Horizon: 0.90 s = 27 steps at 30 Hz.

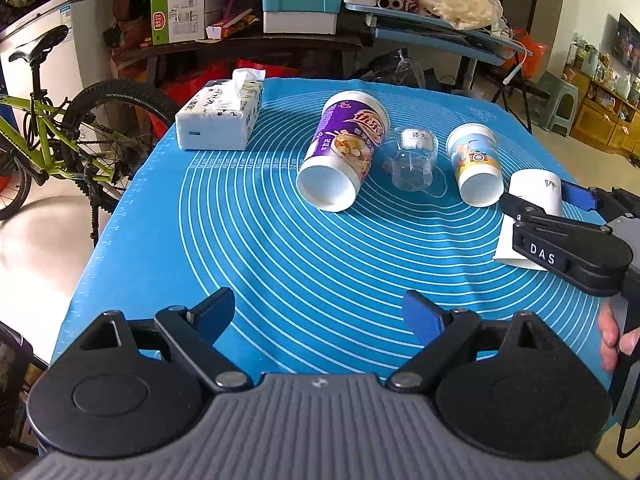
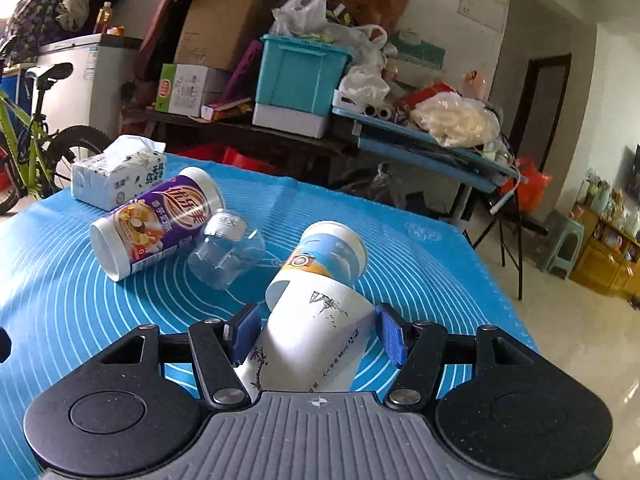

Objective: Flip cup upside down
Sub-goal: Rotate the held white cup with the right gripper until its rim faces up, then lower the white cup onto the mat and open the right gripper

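A white paper cup [image 2: 316, 332] with ink drawings lies on its side on the blue mat [image 2: 60, 300]. My right gripper [image 2: 316, 332] is around it with a blue pad on each side of its body; the left pad touches it. The same cup [image 1: 536, 196] and right gripper [image 1: 560, 200] show at the right in the left wrist view. My left gripper [image 1: 320, 316] is open and empty above the mat's near part [image 1: 300, 260]. Three other cups lie on their sides: a purple one [image 1: 344, 148], a clear plastic one [image 1: 412, 160], a blue-and-orange one [image 1: 474, 164].
A tissue pack [image 1: 220, 116] sits at the mat's far left corner. A green bicycle [image 1: 52, 140] stands left of the table. Cluttered shelves and boxes [image 2: 296, 80] stand behind it. The mat's right edge drops to the floor [image 2: 580, 340].
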Each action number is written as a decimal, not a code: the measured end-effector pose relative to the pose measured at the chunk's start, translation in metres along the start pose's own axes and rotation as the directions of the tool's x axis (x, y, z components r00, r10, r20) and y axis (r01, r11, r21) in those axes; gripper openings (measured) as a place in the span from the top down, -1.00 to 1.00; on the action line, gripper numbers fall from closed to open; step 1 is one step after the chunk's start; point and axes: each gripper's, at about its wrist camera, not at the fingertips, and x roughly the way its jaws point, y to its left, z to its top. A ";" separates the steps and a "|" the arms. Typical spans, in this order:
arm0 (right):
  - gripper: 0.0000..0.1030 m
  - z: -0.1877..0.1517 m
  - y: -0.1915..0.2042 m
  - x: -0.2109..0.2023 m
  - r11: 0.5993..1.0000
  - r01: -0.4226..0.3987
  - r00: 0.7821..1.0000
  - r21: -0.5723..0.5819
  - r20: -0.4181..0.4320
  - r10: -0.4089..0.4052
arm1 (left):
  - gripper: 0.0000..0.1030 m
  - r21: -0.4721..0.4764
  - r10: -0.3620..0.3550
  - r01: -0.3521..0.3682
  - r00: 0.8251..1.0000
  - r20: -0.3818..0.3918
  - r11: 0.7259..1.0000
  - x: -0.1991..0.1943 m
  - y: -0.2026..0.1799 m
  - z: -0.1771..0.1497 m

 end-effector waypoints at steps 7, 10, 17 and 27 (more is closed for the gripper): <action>-0.17 -0.004 0.009 -0.019 0.998 -0.005 1.000 -0.064 0.018 0.006 | -0.75 0.003 -0.005 0.005 1.000 0.001 1.000 -0.002 -0.005 -0.001; -0.15 -0.005 0.004 -0.029 0.999 -0.021 1.000 -0.033 0.003 0.021 | -0.75 0.003 -0.012 0.012 1.000 -0.003 1.000 -0.002 -0.008 -0.003; -0.11 -0.014 -0.004 -0.047 0.999 -0.038 0.999 0.022 -0.020 0.039 | -0.75 0.012 -0.021 0.022 1.000 -0.005 1.000 -0.008 -0.016 -0.006; -0.13 -0.019 -0.018 -0.051 0.986 -0.105 0.990 0.133 -0.081 0.116 | -0.75 0.020 -0.028 0.028 1.000 -0.002 0.999 -0.014 -0.027 -0.009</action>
